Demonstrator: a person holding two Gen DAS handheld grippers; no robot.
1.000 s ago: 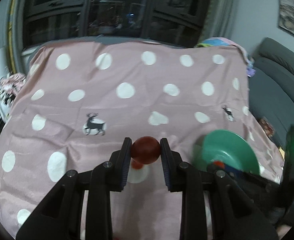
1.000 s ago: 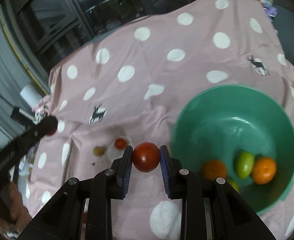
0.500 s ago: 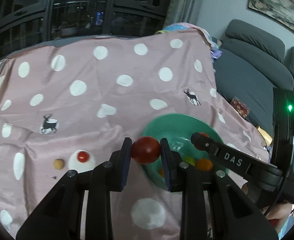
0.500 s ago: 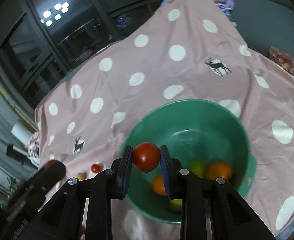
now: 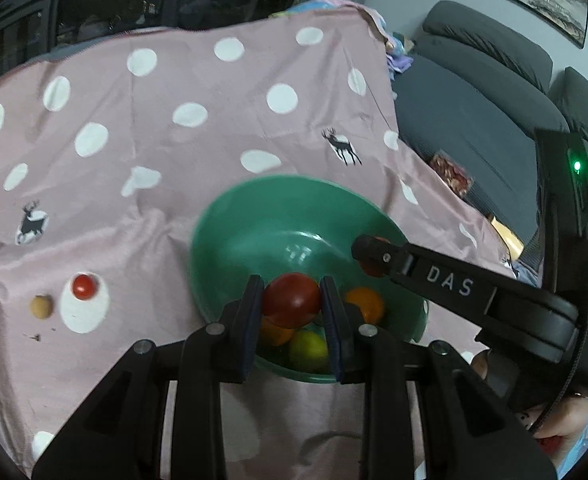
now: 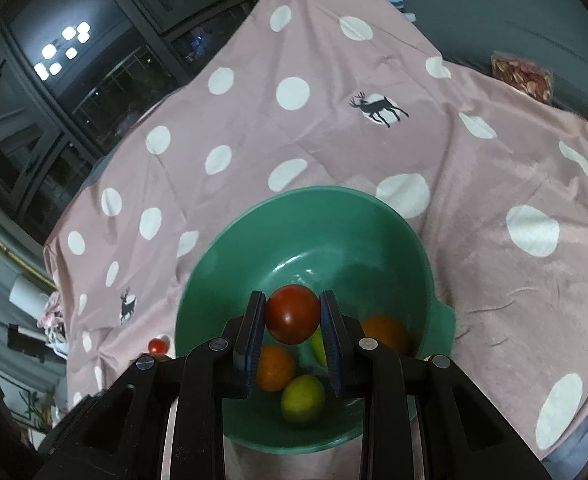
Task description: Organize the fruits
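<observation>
- The left gripper point(image 5: 292, 300) pinches a dark red tomato point(image 5: 292, 299) between its blue pads, poised over the near part of the green bowl point(image 5: 230, 216).
- The right gripper point(image 6: 292, 314) is likewise clamped on a red tomato point(image 6: 292, 313), above the middle of the same bowl point(image 6: 214, 252); in the left wrist view its black fingers reach in over the bowl's right rim.
- The bowl sits on a pink spotted cloth point(image 5: 174, 80) that covers the bench, and already holds two orange fruits point(image 6: 276, 368) and a yellow-green one point(image 6: 302, 398), with another green one half hidden behind the right gripper's pad.
- Left of the bowl, well apart from it, a small red cherry tomato point(image 5: 84, 286) and a tan round fruit point(image 5: 41, 306) lie loose on the cloth — by my reading they are next to be gathered.
- The step in hand looks like dropping both tomatoes in. To do it well:
  - lower each gripper close to the fruit pile before letting go, so the tomato settles rather than bounces off the others;
  - release one at a time — both grippers crowd the same bowl, and their fingers could knock together;
  - open only enough to free the fruit, and lift straight up so nothing catches the rim and drags the bowl on the loose cloth.
</observation>
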